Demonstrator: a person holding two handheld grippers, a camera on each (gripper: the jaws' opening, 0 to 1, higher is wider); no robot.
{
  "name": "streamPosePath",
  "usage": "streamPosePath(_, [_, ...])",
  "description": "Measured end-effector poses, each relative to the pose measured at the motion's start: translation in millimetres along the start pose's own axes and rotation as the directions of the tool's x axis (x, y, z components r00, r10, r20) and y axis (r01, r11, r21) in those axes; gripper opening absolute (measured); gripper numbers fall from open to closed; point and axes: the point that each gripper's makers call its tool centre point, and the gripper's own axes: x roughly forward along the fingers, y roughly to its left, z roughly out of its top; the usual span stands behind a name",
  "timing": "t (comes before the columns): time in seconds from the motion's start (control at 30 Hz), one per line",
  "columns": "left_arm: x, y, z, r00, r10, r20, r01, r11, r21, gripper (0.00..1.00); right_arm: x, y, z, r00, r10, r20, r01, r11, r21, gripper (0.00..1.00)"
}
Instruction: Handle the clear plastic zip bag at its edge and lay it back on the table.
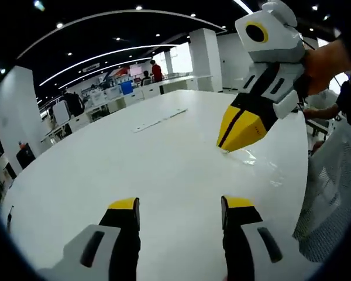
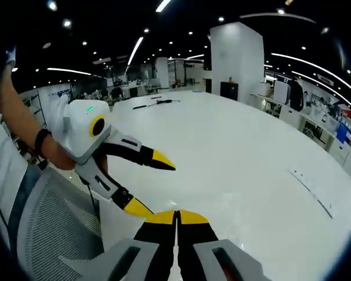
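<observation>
While my right gripper (image 1: 241, 136) presses its yellow tips tightly together on one edge of the clear plastic zip bag (image 1: 258, 162), the bag lies flat on the white round table (image 1: 164, 170), near the table's edge beside the grey mesh chair (image 1: 330, 199). Its long axis I cannot tell, because the transparent film is hard to make out. My left gripper (image 1: 180, 212) hangs apart from the bag, jaws spread wide and holding nothing.

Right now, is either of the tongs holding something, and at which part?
The right tongs are shut on the clear plastic zip bag at its edge; the left tongs are open, holding nothing.
</observation>
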Motion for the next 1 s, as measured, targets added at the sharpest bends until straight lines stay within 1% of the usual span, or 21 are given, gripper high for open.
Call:
streamPosePath(0.03, [3.9, -4.0, 3.3, 0.999, -0.028, 0.014, 0.028, 0.999, 0.043, 0.56, -1.6, 2.2, -0.5, 1.000, 0.007, -0.001, -0.007, 1.000, -0.001, 0.00])
streamPosePath(0.07, [5.7, -4.3, 4.1, 0.999, -0.031, 0.015, 0.029, 0.997, 0.072, 0.56, -2.9, 4.6, -1.2, 1.000, 0.014, -0.002, -0.014, 1.000, 0.000, 0.00])
streamPosePath(0.17, [10.9, -8.1, 7.8, 0.998, -0.057, 0.023, 0.054, 0.993, 0.107, 0.54, -5.5, 9.6, -4.1, 1.000, 0.028, -0.009, -0.028, 1.000, -0.010, 0.00])
streamPosePath(0.2, [12.5, -11.3, 10.9, 0.996, -0.077, 0.034, 0.073, 0.991, 0.113, 0.53, -7.7, 11.6, -5.3, 0.999, 0.030, -0.009, -0.030, 1.000, -0.007, 0.00])
streamPosePath(0.23, [14.2, -16.4, 11.5, 0.994, -0.107, 0.032, 0.102, 0.987, 0.122, 0.52, -8.5, 12.9, -6.8, 0.999, 0.031, -0.010, -0.031, 1.000, -0.001, 0.00])
streamPosePath(0.3, [17.5, -19.1, 7.0, 0.994, -0.111, 0.011, 0.108, 0.981, 0.162, 0.51, -7.6, 12.6, -12.7, 1.000, 0.021, -0.023, -0.021, 1.000, 0.012, 0.00])
streamPosePath(0.4, [18.1, -23.3, 6.6, 0.992, -0.127, 0.011, 0.123, 0.979, 0.161, 0.48, -5.3, 18.0, -16.5, 1.000, 0.024, -0.010, -0.024, 0.999, 0.044, 0.00])
streamPosePath(0.53, [18.6, -29.3, 8.9, 0.989, -0.145, 0.016, 0.140, 0.976, 0.164, 0.43, -4.5, 17.0, -24.6, 0.999, -0.028, -0.019, 0.029, 0.998, 0.051, 0.00])
streamPosePath(0.57, [19.2, -32.3, 8.3, 0.988, -0.156, 0.011, 0.151, 0.974, 0.170, 0.42, -5.4, 18.8, -25.5, 0.999, -0.029, -0.020, 0.030, 0.999, 0.046, 0.00])
streamPosePath(0.63, [19.8, -35.1, 7.4, 0.986, -0.166, 0.006, 0.162, 0.968, 0.190, 0.39, -6.0, 18.7, -29.0, 0.998, -0.047, -0.033, 0.048, 0.999, 0.022, 0.13])
streamPosePath(0.67, [21.1, -36.5, 6.4, 0.984, -0.178, 0.005, 0.174, 0.965, 0.198, 0.37, -6.3, 19.0, -35.2, 0.996, -0.060, -0.066, 0.059, 0.998, -0.023, 0.17])
streamPosePath(0.7, [21.5, -37.5, 6.4, 0.983, -0.185, 0.004, 0.180, 0.962, 0.204, 0.36, -5.6, 22.3, -39.9, 0.994, -0.064, -0.091, 0.059, 0.997, -0.049, 0.20])
streamPosePath(0.77, [22.3, -39.5, 6.6, 0.980, -0.198, 0.003, 0.193, 0.959, 0.205, 0.31, -0.4, 21.9, -44.2, 0.993, -0.075, -0.096, 0.069, 0.996, -0.059, 0.23])
streamPosePath(0.83, [23.3, -40.9, 7.9, 0.978, -0.208, 0.004, 0.203, 0.957, 0.207, 0.28, 6.9, 20.9, -47.5, 0.991, -0.089, -0.097, 0.084, 0.995, -0.055, 0.29])
streamPosePath(0.87, [23.5, -42.2, 9.0, 0.977, -0.214, 0.003, 0.208, 0.955, 0.209, 0.26, 10.8, 17.7, -52.0, 0.987, -0.112, -0.115, 0.106, 0.992, -0.064, 0.30])
streamPosePath(0.93, [24.1, -43.9, 10.5, 0.975, -0.223, 0.001, 0.217, 0.951, 0.219, 0.24, 17.2, 15.9, -57.3, 0.981, -0.133, -0.139, 0.119, 0.987, -0.107, 0.32])
streamPosePath(0.97, [24.2, -45.1, 12.2, 0.974, -0.228, 0.003, 0.222, 0.949, 0.224, 0.23, 16.9, 17.0, -56.1, 0.976, -0.159, -0.150, 0.137, 0.980, -0.143, 0.32])
streamPosePath(1.0, [24.4, -46.4, 13.3, 0.972, -0.234, 0.002, 0.228, 0.947, 0.227, 0.21, 18.7, 14.0, -60.1, 0.969, -0.181, -0.169, 0.152, 0.974, -0.170, 0.31])
